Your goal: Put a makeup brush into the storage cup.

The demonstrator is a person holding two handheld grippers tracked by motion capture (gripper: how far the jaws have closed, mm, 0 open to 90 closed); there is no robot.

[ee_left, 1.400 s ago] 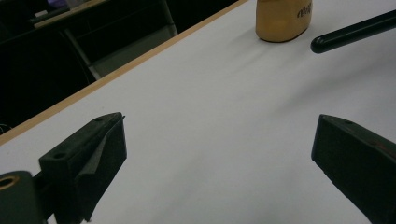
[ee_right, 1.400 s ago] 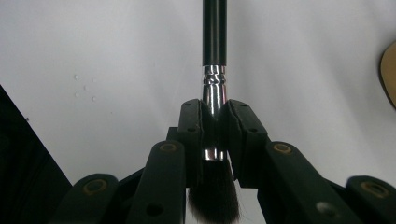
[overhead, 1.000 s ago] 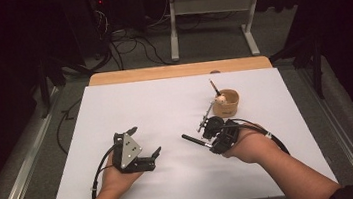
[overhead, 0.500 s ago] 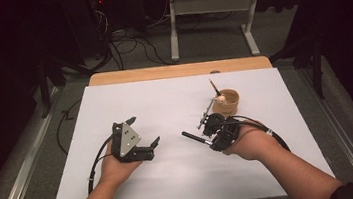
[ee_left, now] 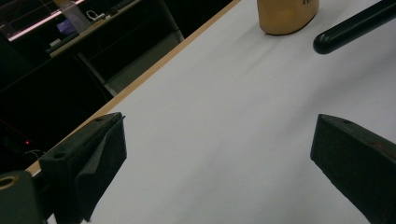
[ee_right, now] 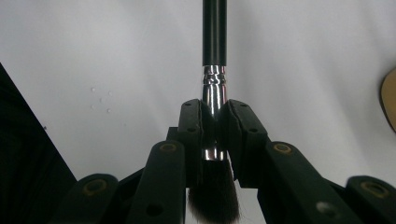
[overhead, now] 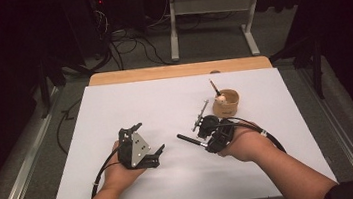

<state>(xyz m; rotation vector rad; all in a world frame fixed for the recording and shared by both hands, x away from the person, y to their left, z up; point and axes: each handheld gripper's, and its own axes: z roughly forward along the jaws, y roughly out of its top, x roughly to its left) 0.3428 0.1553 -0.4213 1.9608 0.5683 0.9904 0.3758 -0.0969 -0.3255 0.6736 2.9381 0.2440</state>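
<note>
Pads of the right claw (ee_right: 215,135) pinch the silver ferrule of a makeup brush (ee_right: 214,32), with the dark bristles tucked back between the claw's arms and the black handle running straight out ahead. In the high view the right claw (overhead: 208,137) sits low over the white bench (overhead: 115,106), right of centre, and the brush handle (overhead: 189,141) lies about level, its long axis aimed toward the person's left, its tip poking into the bare gap between the two hands.

Across that gap, the left claw (overhead: 150,142) is spread wide with nothing between its jaws, held just above the sheet. Its own view shows white surface between the jaws, the rounded end of the brush handle (ee_left: 350,28) at upper right, and the base of a wooden cup (ee_left: 286,15) beyond.

That cup (overhead: 226,102) stands just behind the right hand (overhead: 245,144), with another brush leaning in it. A thin metal tool (overhead: 200,117) lies beside it. The bench's middle and left are open. A wooden strip (overhead: 176,71) edges the far side, and beyond it lie a dark floor, cables and table legs.
</note>
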